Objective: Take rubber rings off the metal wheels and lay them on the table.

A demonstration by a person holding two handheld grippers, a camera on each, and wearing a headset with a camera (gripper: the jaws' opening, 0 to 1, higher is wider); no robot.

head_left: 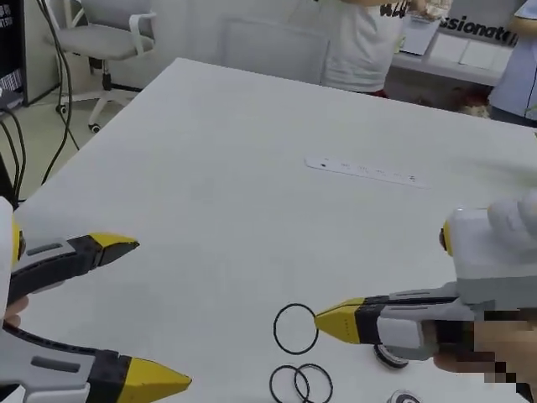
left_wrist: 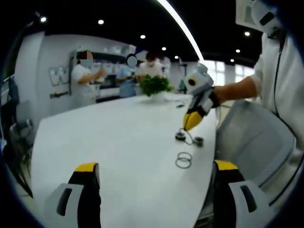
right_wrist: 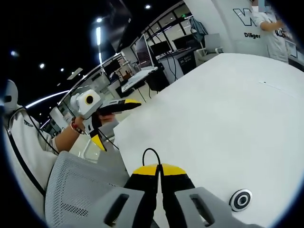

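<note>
My right gripper (head_left: 321,322) is shut on a black rubber ring (head_left: 295,328), which sticks out from its yellow tips just above the white table (head_left: 218,168). In the right gripper view the ring (right_wrist: 151,156) loops out of the shut jaws (right_wrist: 160,168). Two more rings (head_left: 300,384) lie overlapping on the table near the front edge. Two metal wheels (head_left: 390,357) (head_left: 405,396) sit under the right gripper. My left gripper (head_left: 151,312) hangs wide open at the left, with nothing between its jaws. From the left gripper view (left_wrist: 156,168), the wheels (left_wrist: 180,136) and laid rings (left_wrist: 183,160) are ahead.
A flat white strip (head_left: 361,170) lies further back on the table. An office chair (head_left: 109,38) stands beyond the far left corner, and a grey mesh chair (left_wrist: 256,137) is at the near edge. People stand behind the table by a potted plant (left_wrist: 154,85).
</note>
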